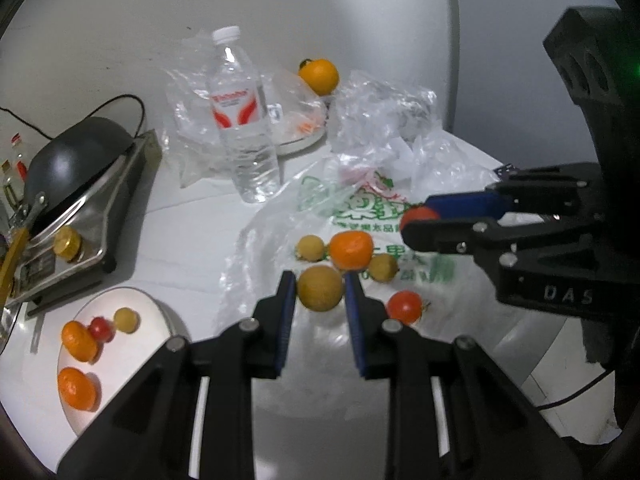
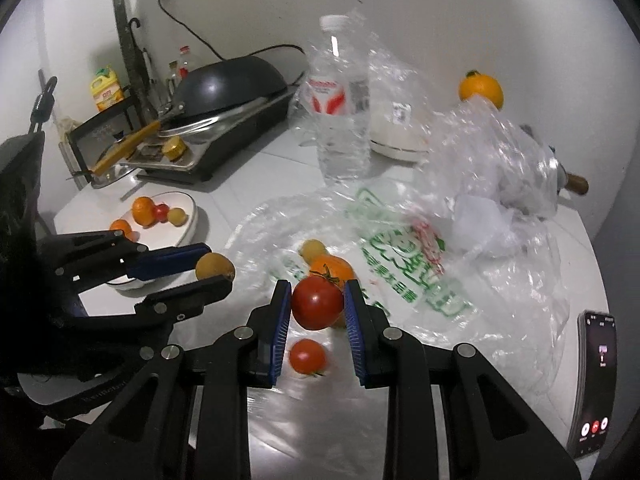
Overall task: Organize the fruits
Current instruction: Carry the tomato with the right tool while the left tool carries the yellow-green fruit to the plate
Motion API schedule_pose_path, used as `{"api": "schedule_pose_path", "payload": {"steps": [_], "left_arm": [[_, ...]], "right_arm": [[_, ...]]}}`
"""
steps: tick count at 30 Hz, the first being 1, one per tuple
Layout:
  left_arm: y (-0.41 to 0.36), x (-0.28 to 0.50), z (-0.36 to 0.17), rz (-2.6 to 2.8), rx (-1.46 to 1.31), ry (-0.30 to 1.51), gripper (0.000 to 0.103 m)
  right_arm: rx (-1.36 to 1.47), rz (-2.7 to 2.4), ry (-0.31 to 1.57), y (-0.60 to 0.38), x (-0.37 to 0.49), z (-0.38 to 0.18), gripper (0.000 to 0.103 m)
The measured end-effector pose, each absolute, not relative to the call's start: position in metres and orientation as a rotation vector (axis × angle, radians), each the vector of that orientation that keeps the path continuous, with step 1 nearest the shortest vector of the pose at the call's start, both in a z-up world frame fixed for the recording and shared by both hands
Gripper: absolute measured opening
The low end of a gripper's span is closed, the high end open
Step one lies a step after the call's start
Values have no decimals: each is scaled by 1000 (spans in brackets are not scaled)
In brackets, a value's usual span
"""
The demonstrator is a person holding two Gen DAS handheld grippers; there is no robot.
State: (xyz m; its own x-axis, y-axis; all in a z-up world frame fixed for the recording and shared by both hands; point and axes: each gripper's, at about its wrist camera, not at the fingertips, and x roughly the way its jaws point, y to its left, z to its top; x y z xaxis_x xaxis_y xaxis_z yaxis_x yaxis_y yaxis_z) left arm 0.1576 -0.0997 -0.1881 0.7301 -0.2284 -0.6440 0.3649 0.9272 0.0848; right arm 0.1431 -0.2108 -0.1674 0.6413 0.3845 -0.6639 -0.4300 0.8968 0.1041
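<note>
Now both grippers are holding fruit above the plastic bag [image 1: 352, 208] on the worktop [image 1: 188, 240]. The left gripper [image 1: 320, 290] is closed on a round yellow fruit [image 1: 321, 289], and the right gripper [image 2: 317, 300] is closed on a red tomato [image 2: 316, 303]. More fruit lies on the bag just past the left gripper, and one small tomato [image 2: 307, 356] sits right under the right one. The white plate [image 1: 156, 312], far off to the left of both grippers, already has some fruit on it, so that is likely where these go. To do it well, keep the squeeze soft so the tomato does not squash, carry them over slowly, and set them down low so they do not roll off. The near rim of the plate is cut off in the left view, and the left gripper hides part of it in the right view. The crumpled clear bags [image 2: 492, 148] farther back may hide things too.
</note>
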Motion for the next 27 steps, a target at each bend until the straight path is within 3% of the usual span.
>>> {"api": "schedule_pose_path", "payload": {"steps": [27], "left_arm": [[49, 121, -210, -131, 106, 677, 25]], "right_arm": [[-196, 548, 743, -84, 147, -149, 29]]}}
